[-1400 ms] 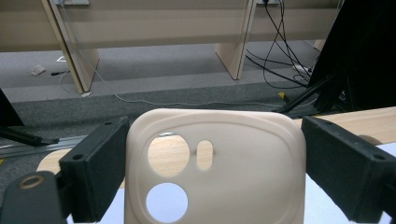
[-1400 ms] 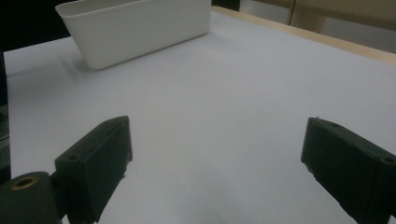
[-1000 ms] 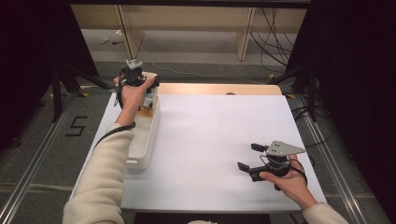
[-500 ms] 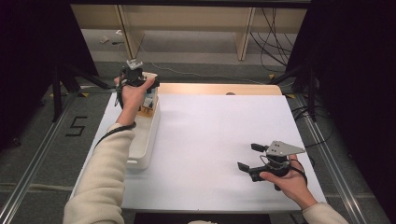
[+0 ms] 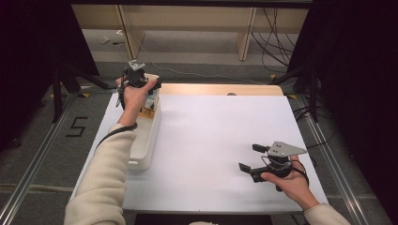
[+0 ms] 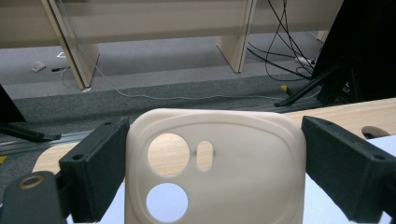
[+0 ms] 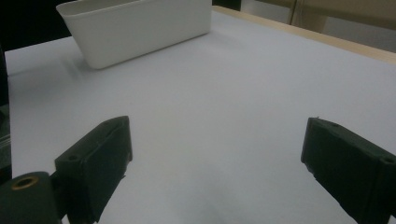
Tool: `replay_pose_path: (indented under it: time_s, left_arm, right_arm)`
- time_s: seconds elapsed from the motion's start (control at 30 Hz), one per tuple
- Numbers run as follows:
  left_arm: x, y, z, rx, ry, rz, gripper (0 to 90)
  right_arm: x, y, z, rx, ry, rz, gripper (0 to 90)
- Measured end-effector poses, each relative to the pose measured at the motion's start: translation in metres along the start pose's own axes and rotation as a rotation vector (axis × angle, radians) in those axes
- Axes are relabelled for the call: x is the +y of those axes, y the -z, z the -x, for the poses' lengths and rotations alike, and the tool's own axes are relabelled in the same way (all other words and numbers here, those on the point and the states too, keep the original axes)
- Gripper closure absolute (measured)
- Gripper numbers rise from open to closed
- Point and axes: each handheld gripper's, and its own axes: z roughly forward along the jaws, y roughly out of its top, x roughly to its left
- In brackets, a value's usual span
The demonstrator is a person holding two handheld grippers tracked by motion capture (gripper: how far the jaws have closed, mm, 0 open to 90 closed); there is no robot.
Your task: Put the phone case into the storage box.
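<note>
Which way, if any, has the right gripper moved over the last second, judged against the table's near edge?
No. The right gripper sits at the same spot on the white table, the same way in from its near and right edges, jaws open.

My left gripper view cuts off the cream, soft plastic phone case at the bottom edge; I cannot tell whether the jaws touch it.

Left claw clamped on cream phone case, camera cutouts facing lens; wooden table edge beyond.
</note>
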Motion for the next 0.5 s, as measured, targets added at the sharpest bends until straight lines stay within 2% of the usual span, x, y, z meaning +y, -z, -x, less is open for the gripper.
replay_pose_path:
  time_s: [0.5]
  left_arm:
    - [-0.0015, -0.0018, 0.0004, -0.001, -0.003, -0.009, 10.6]
  right_arm:
    - [-0.0001, 0.0000, 0.0001, -0.001, -0.002, 0.000, 9.8]
